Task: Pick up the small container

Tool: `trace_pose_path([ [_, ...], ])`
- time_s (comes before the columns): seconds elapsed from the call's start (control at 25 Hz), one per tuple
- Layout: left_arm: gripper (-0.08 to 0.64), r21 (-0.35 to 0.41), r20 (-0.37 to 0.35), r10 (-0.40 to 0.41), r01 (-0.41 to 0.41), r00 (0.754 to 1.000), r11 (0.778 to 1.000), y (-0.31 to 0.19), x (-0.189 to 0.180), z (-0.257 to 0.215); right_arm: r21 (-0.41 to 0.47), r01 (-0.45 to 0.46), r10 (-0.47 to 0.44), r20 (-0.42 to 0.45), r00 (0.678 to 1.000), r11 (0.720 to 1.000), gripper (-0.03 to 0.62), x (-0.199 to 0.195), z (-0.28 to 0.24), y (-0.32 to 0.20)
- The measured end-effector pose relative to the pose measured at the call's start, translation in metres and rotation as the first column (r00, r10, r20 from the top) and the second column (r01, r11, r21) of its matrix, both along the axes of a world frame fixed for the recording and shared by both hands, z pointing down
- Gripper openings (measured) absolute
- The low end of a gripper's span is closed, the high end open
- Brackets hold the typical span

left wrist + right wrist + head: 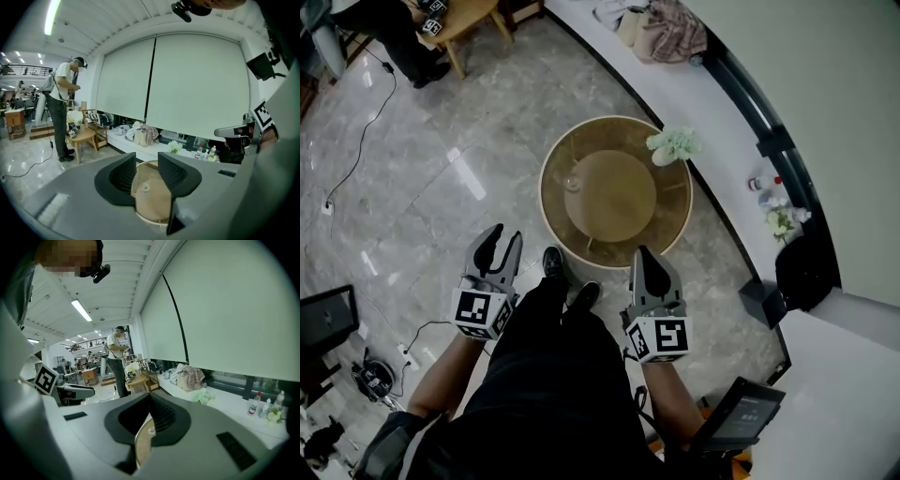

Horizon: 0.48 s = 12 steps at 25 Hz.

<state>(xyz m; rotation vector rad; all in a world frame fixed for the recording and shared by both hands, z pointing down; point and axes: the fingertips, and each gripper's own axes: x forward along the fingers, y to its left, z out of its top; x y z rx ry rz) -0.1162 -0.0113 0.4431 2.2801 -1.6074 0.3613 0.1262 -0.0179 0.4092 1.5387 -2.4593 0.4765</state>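
Small container (573,184) retrieval stands at the approach step, with nothing yet grasped. The round table (546,217) lies ahead of the person's feet, and both tools are short of its near rim. The left gripper (502,234) has its jaws partly apart with only the distant tabletop showing through the gap. The right gripper (150,397) appears to have its tips together and carries nothing. The container stands on the left part of the table's inner disc, well apart from both tools. It looks clear and upright, though it is too small in every view to say whether it is lidded. By judgement, the left gripper is better placed. It would need to advance over the rim, descend, straddle the container with jaws wide enough, then close.
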Motion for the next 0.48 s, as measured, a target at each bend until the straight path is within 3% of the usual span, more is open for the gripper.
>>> trace_pose_path([
  [0.12, 0.192, -0.030, 0.033, 0.082, -0.081, 0.996, 0.996, -0.020, 0.001, 0.024, -0.021, -0.007, 0.007, -0.013, 1.000, 1.000, 0.006, -0.012, 0.011, -0.016],
  [0.28, 0.234, -0.064, 0.057, 0.177, -0.174, 0.983, 0.983, -0.048, 0.008, 0.056, -0.036, -0.015, 0.014, -0.015, 1.000, 0.999, 0.008, -0.025, 0.024, -0.034],
  [0.48, 0.273, -0.117, 0.098, 0.228, -0.216, 0.969, 0.969, -0.077, 0.024, 0.106, -0.078, -0.004, 0.003, -0.009, 1.000, 0.997, 0.008, -0.025, 0.056, -0.055],
])
